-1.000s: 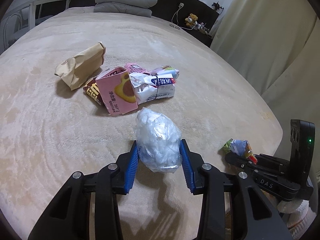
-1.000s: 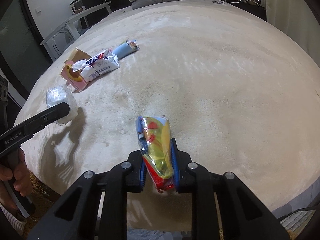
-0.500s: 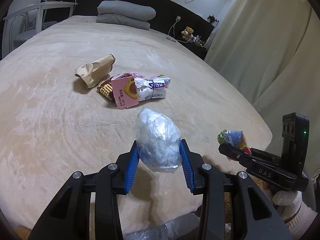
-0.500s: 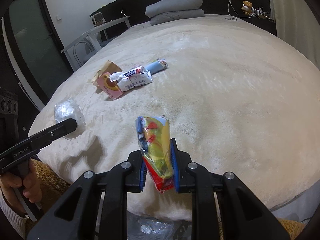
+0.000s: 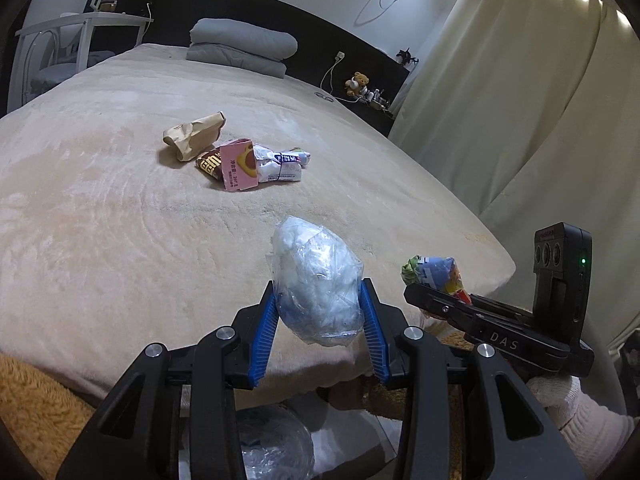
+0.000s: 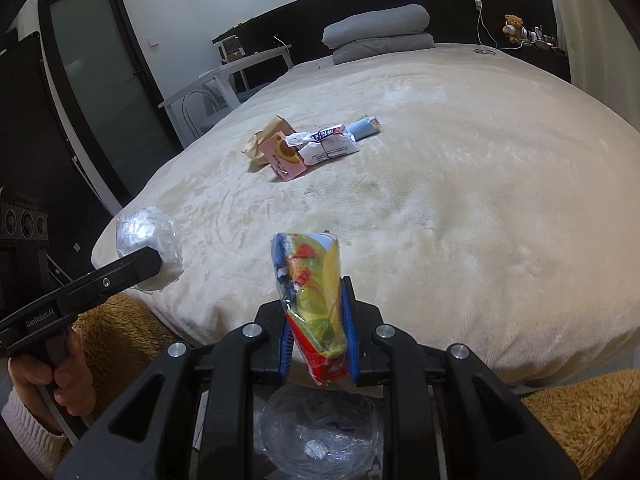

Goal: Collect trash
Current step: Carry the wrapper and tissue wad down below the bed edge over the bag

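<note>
Right below both claws sits a clear-lined bin (image 6: 320, 436); the left gripper (image 5: 320, 316) is clamped on a crumpled clear plastic wad (image 5: 316, 284), the right gripper (image 6: 316, 336) on a colourful snack wrapper (image 6: 310, 292). Further ahead, a litter pile (image 5: 240, 160) lies mid-bed (image 5: 100, 220).

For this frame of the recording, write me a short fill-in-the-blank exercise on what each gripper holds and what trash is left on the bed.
1. The left gripper is shut on a crumpled clear ____ wad.
2. The right gripper is shut on a ____ snack wrapper.
3. The pink carton lies on the beige ____.
4. The clear-lined bin sits ____ the right gripper.

Missing words: plastic; colourful; bed; below
</note>
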`<state>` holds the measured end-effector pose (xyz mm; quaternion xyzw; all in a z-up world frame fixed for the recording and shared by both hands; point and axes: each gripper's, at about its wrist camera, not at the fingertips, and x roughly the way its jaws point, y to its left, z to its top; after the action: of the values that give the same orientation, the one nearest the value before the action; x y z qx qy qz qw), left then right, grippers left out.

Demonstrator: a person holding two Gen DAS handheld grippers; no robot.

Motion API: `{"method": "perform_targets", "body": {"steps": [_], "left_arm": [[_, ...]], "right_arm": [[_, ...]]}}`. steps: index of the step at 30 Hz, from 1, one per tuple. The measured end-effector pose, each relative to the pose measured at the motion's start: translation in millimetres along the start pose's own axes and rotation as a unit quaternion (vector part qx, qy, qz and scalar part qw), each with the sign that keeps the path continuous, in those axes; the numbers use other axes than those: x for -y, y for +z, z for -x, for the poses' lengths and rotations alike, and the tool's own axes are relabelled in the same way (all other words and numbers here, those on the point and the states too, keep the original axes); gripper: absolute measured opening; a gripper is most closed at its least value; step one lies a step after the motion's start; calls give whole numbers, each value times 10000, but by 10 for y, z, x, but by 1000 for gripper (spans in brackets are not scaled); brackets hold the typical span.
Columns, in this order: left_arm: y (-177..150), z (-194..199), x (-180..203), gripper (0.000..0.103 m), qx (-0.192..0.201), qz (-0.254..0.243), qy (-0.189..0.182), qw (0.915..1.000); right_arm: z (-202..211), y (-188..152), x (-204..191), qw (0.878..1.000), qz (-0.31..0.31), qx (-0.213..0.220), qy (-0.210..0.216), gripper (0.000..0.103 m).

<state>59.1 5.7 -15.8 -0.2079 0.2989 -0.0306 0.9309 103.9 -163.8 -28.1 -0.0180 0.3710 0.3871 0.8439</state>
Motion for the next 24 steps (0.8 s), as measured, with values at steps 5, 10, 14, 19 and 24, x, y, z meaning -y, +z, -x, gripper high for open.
{"method": "perform_targets", "body": {"steps": [5, 10, 14, 19, 24], "left_arm": [[-155, 75, 65, 39, -70, -45, -4, 10000], [-310, 134, 114, 39, -187, -153, 4, 9997], [-433, 155, 128, 39, -296, -141, 30, 9995], [-557, 140, 121, 39, -466, -76, 79, 9989], [-669, 85, 25, 39, -760, 112, 150, 9969]], "right_arm": [[90, -135, -79, 9999, -38, -29, 99, 22], [163, -232, -102, 9997, -119, -60, 203, 22], [178, -295, -121, 9992, -186, -137, 339, 22], [158, -395, -148, 9980, -314, -298, 458, 22], [64, -505, -151, 9950, -529, -604, 591, 22]]}}
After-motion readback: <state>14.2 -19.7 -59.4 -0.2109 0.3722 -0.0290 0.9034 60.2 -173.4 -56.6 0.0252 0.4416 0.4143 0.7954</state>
